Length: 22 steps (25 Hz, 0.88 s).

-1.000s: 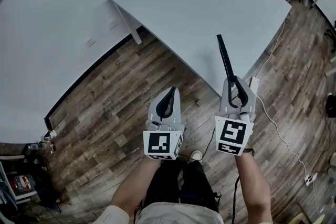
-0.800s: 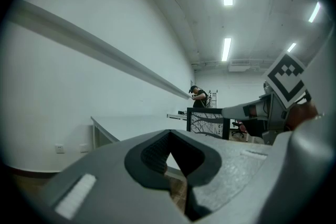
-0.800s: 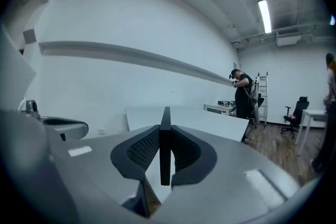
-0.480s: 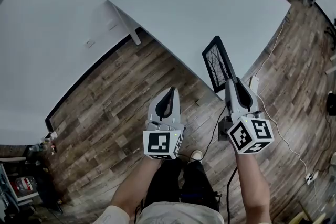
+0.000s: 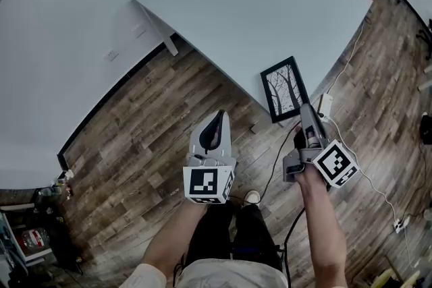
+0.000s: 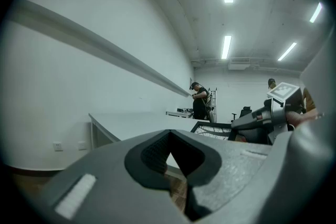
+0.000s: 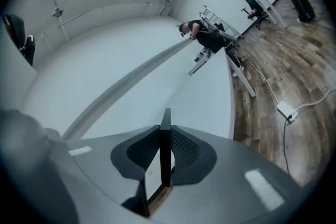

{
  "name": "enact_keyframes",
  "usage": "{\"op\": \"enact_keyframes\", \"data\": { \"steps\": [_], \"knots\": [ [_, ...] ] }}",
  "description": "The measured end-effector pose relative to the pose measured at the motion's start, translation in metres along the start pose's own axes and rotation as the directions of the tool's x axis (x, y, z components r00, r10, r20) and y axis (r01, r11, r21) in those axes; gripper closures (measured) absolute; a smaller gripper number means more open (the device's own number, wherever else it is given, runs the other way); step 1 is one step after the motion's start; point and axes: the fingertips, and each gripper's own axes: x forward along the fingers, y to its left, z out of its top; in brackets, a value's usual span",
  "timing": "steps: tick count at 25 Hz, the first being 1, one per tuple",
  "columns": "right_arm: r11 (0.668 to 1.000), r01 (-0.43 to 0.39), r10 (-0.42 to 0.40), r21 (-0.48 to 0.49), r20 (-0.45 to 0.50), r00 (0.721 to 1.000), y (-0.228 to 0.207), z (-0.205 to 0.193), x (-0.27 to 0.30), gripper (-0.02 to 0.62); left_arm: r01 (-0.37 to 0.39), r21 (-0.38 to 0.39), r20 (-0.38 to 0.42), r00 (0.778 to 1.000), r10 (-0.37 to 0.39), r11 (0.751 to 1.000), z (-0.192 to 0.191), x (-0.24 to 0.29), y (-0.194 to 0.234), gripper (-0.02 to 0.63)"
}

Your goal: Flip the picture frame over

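Frame (image 5: 283, 88), picture side up at the table (image 5: 270, 10) edge, pinched edge-on by right gripper (image 5: 304, 108); left gripper (image 5: 217, 122) closed, empty; best laid fully onto table before letting go.

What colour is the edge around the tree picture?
Black. The picture frame has a black border around bare trees; the head view shows it best.

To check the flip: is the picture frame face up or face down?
Face up: the picture frame shows its tree print.
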Motion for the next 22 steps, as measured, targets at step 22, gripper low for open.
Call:
{"op": "enact_keyframes", "data": {
  "steps": [22],
  "knots": [
    [0.874,0.180,-0.209,0.452,0.015,0.978,-0.107,-0.052,-0.024,0.507,0.035,-0.005,-0.030,0.999,-0.035,0.999,-0.019,0.007,-0.024,0.606]
  ]
}}
